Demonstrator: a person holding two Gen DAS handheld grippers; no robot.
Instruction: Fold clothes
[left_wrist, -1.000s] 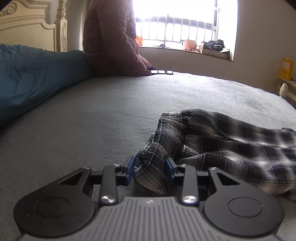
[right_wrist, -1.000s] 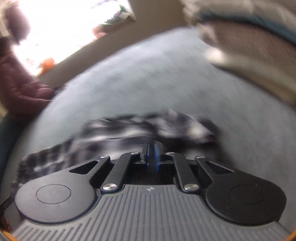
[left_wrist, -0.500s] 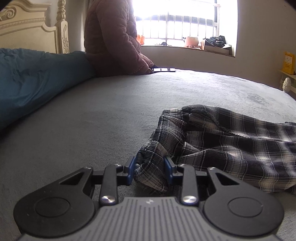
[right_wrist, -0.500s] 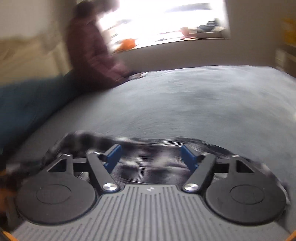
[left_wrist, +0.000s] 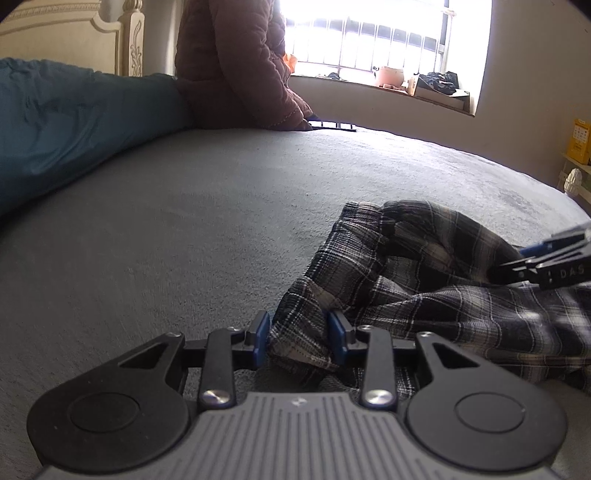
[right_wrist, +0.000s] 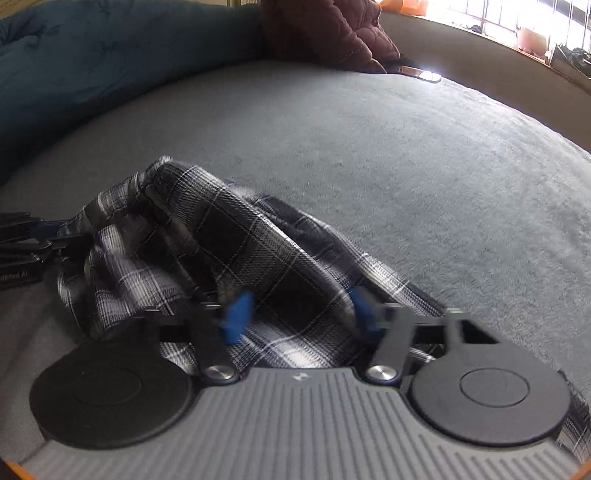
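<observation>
Flanking plaid garment (left_wrist: 424, 280): teal duvet (left_wrist: 74, 122)

My left gripper (left_wrist: 298, 329) is matt black plastic; the plaid shirt (left_wrist: 436, 273) is soft woven cloth; the bed (left_wrist: 184, 221) is napped fabric.

Right gripper (right_wrist: 299, 314) fingers motion-blurred – contact with plaid garment (right_wrist: 229, 258) not clear. Garment cut by right edge in left wrist view, lower part hidden under gripper body. Seated person (left_wrist: 236, 62) cut at top edge – head out of picture. Items on windowsill (left_wrist: 417, 79) too small.
</observation>
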